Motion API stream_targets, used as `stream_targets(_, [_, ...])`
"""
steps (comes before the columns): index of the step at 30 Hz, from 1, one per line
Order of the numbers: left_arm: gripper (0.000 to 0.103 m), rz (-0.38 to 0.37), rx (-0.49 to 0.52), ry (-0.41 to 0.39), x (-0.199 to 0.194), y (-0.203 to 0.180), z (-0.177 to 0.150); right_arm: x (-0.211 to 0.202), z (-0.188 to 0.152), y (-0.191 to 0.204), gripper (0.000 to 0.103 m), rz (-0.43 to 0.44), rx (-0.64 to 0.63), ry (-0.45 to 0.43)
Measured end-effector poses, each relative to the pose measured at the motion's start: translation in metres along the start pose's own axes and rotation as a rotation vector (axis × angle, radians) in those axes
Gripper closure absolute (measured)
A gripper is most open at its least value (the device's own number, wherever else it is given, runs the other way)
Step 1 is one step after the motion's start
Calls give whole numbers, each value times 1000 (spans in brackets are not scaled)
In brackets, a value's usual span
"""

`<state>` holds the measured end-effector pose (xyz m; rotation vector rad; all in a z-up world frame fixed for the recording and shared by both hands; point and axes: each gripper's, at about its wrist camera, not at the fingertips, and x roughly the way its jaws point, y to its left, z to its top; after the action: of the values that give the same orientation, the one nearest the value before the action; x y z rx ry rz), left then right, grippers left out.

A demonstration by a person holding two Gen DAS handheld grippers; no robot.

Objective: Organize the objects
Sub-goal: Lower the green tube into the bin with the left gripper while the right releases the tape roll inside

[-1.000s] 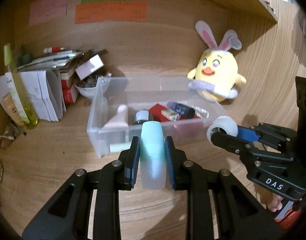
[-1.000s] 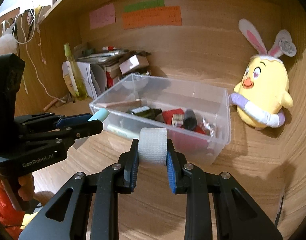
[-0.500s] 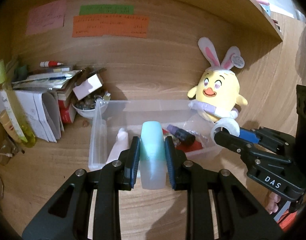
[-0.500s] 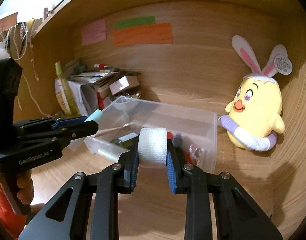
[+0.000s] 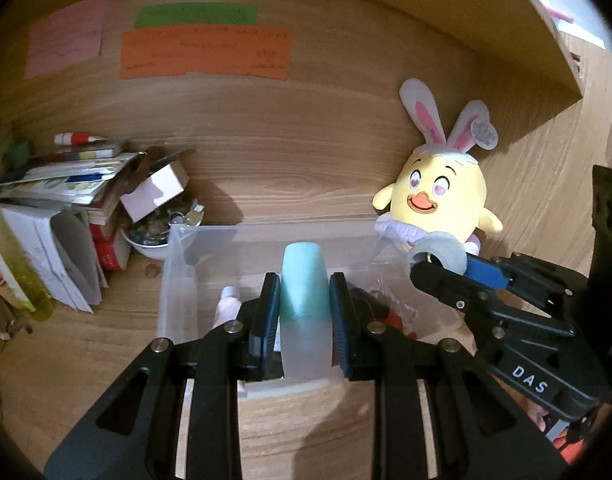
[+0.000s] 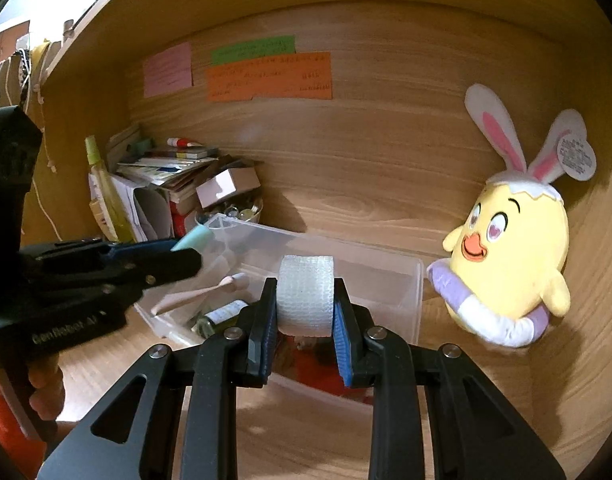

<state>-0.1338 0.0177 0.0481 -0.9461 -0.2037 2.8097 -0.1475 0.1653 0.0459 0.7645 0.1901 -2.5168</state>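
Overhead, a wooden shelf roofs the wood-grain desk (image 5: 86, 360). 3 paper notes (image 6: 268, 76) sit at 12 o'clock, writing unreadable. "DAS" marks the right gripper (image 6: 304, 312), clamping a meshy white tape roll (image 6: 305, 296). Left gripper (image 5: 305, 308) grips a smooth teal tube (image 5: 305, 316) above the clear plastic bin (image 5: 178, 296).

Pale teal tube (image 5: 305, 312) and white gauze roll (image 6: 305, 296), both clamped above clear bin (image 6: 414, 280).
Bin on wooden desk, holding small bottles and red items.
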Motion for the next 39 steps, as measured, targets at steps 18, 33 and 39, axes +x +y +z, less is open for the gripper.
stream_targets(18, [78,27,25,131,60,6,-14,58,-20,-18,81,-21,26,152])
stream_targets(33, [78,30,26,110,49,5,-14,71,-24,-17,80,-39,10,199])
stream_targets(39, [77,31,25,85,36,5,-13,70,-23,-14,80,-44,4,208])
